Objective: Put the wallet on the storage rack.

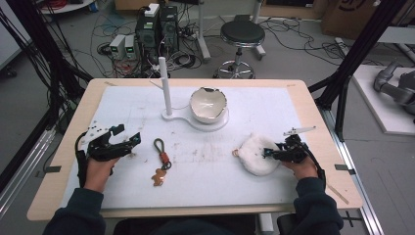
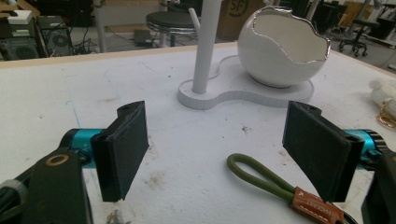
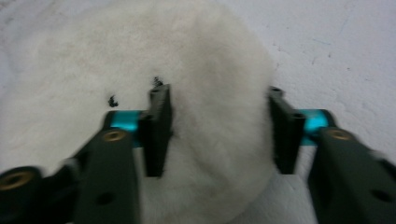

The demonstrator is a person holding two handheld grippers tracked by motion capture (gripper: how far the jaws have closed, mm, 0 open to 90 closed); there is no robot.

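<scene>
Fluffy white pouch [image 1: 254,152] looks like what's being worked on. It's lying on the right side of the desk [image 1: 313,107], on the white mat [image 1: 205,191], well apart from everything else.

Going left to right. The left gripper [image 1: 127,136] is held low over the mat with its fingers [image 2: 123,149] spread wide and nothing between them, so it's released. Just to the right of it, the olive-loop keychain [image 1: 161,159] is laid flat, with a brown tab and a little tan figure charm [image 1: 157,177] at its near end. Further back, mid-desk, a white stand [image 1: 165,88] is set upright on a flat base, and a cracked-egg bowl [image 1: 208,104] sits on that same base. Then comes the pouch, with a small gold ring [image 1: 236,153] at its left edge, and the right gripper [image 1: 268,153] is pushed in from the right. In the right gripper view its fingers are set either side of a bulge of fur, both touching it. Whether it's actually clamped or just straddled can't be told.

For a good grab (just a guess): more than loose fur should be caught, so the fingers are best sunk deep before anything gets lifted. The ring end should be kept clear.

Count: two grippers, one keychain, one stand, one bowl, one pouch, one ring.
</scene>
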